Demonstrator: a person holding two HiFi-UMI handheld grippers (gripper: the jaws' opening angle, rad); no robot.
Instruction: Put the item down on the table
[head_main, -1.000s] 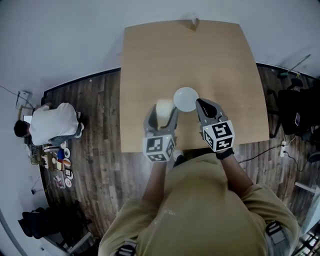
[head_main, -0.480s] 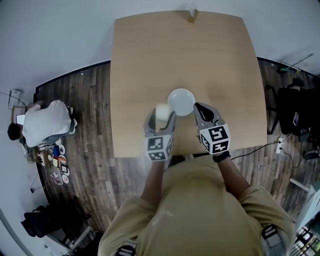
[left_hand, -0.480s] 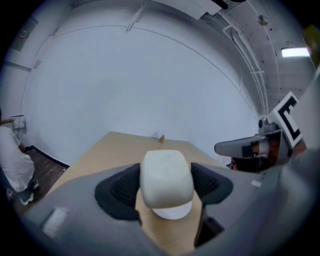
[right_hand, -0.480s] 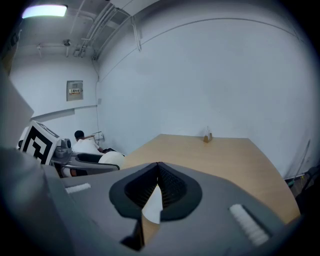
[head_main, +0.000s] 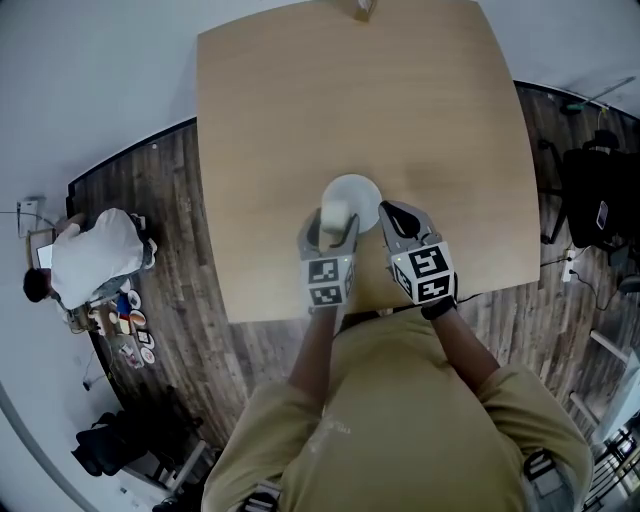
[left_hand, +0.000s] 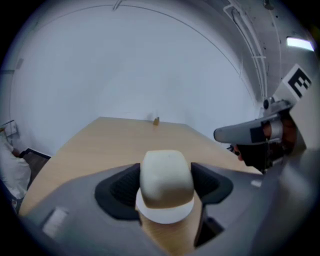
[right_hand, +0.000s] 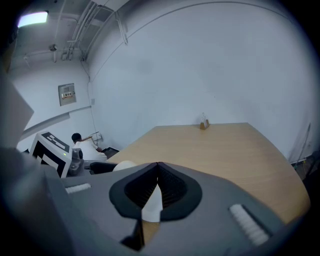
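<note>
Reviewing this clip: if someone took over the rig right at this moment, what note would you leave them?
Left gripper: shut on the cream item, which it holds over the near edge of the white plate.
Right gripper: jaws together at the plate's right rim. A white sliver shows below them; I cannot tell if it is pinched.
Done: the item is gripped and is over the table.
Left: it is not yet released. Lower it onto bare wood, probably beside the plate, then open the left jaws and back off.
</note>
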